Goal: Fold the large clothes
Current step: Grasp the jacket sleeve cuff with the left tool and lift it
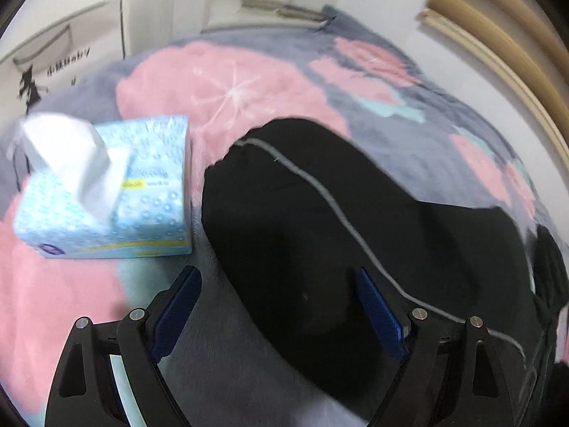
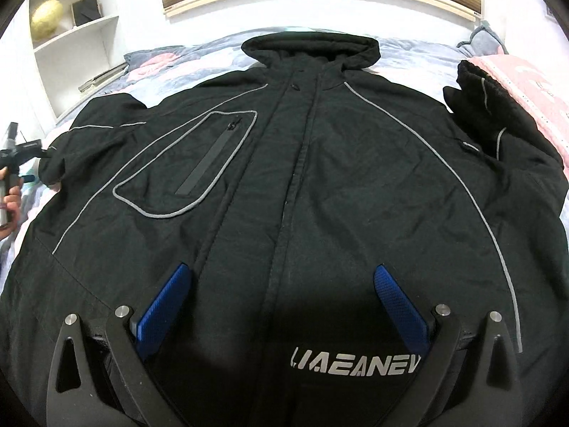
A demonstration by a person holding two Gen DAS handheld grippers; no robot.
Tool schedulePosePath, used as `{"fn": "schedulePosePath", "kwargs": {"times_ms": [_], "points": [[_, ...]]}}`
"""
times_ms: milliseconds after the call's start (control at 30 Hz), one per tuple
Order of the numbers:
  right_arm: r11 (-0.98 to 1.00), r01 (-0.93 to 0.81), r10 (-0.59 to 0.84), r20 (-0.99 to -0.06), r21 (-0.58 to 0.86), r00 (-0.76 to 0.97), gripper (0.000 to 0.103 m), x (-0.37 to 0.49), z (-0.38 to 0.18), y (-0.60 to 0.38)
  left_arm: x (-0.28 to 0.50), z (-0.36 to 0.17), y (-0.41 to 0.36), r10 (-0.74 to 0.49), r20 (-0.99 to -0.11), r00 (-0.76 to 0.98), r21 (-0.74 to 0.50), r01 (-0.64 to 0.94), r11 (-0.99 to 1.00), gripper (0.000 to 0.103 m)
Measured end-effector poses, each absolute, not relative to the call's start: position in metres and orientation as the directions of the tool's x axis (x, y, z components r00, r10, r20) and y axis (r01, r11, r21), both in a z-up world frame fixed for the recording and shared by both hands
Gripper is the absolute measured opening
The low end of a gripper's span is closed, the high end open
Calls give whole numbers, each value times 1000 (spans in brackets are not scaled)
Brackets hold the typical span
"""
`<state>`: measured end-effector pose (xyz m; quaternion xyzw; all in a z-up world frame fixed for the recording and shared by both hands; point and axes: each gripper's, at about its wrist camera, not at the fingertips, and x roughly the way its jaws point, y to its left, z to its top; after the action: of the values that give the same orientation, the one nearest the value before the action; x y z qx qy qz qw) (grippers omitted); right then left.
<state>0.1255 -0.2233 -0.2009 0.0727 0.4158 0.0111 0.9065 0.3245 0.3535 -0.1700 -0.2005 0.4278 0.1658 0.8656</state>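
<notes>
- Tissue box (image 1: 106, 192), light blue with a white tissue sticking out of its top, sits at the left of the left wrist view, on the bed (image 1: 249, 82), close to the edge of the jacket sleeve (image 1: 320, 220).
- Blanket on the bed is fluffy, gray with big pink shapes; a white wall and a tan wooden headboard (image 1: 498, 35) are at the upper right of that view.
- Left tongs (image 1: 281, 302) are wide open and hold nothing; the black sleeve with its thin gray stripe lies under and past the right finger.
- Black jacket (image 2: 302, 178) lies flat and front-up on the bed, filling most of the right wrist view, hood (image 2: 309, 48) at the top, sleeves spread to both sides.
- Gray-edged chest pocket (image 2: 192, 163) with a zipper is left of the middle; white letters are near the bottom hem.
- Right tongs (image 2: 284, 302) are wide open above the lower part of the jacket, holding nothing.
- White shelves (image 2: 71, 35) stand at the upper left with a yellow round thing on them.
- Pink blanket (image 2: 526, 99) is bunched at the right edge, next to the turned-up right sleeve.
- A hand (image 2: 10, 195) holding the other tool shows at the far left edge.
</notes>
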Motion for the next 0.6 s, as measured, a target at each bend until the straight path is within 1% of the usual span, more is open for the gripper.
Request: {"fn": "schedulePosePath", "kwargs": {"times_ms": [100,133,167,200,233,267,300,433,467,500,567,600], "points": [[989,36,86,-750,145,656,103,124,-201,-223,338,-183,364,85,-809,581,-256,-479,840,88],[989,35,88,-749,147,656,103,124,-202,-223,340,-183,366,87,-797,598,-269,-480,835,80],[988,34,90,-750,148,656,103,125,-202,-223,340,-181,364,88,-788,609,-273,-474,837,54],[988,34,90,-751,148,654,103,125,-202,-223,341,-176,361,82,-777,624,-274,-454,848,38],[989,33,90,-752,147,653,103,125,-202,-222,341,-170,359,80,-768,636,-272,-436,858,26],[989,32,90,-752,146,653,103,125,-203,-222,339,-162,356,92,-755,649,-263,-428,865,20],[989,31,90,-752,146,653,103,125,-203,-222,336,-153,352,105,-739,666,-253,-419,872,19],[989,28,93,-753,146,652,103,126,-204,-222,310,-108,344,277,-647,710,-138,-467,873,18],[989,27,94,-752,147,652,103,126,-204,-222,310,-103,347,291,-646,706,-134,-480,867,18],[989,26,95,-752,148,652,103,126,-204,-222,315,-105,350,317,-665,676,-102,-504,858,18],[988,25,97,-752,150,652,103,126,-204,-223,330,-119,346,383,-703,599,1,-538,843,17],[988,26,98,-752,151,652,103,126,-204,-223,336,-127,343,385,-722,575,34,-527,849,17]]}}
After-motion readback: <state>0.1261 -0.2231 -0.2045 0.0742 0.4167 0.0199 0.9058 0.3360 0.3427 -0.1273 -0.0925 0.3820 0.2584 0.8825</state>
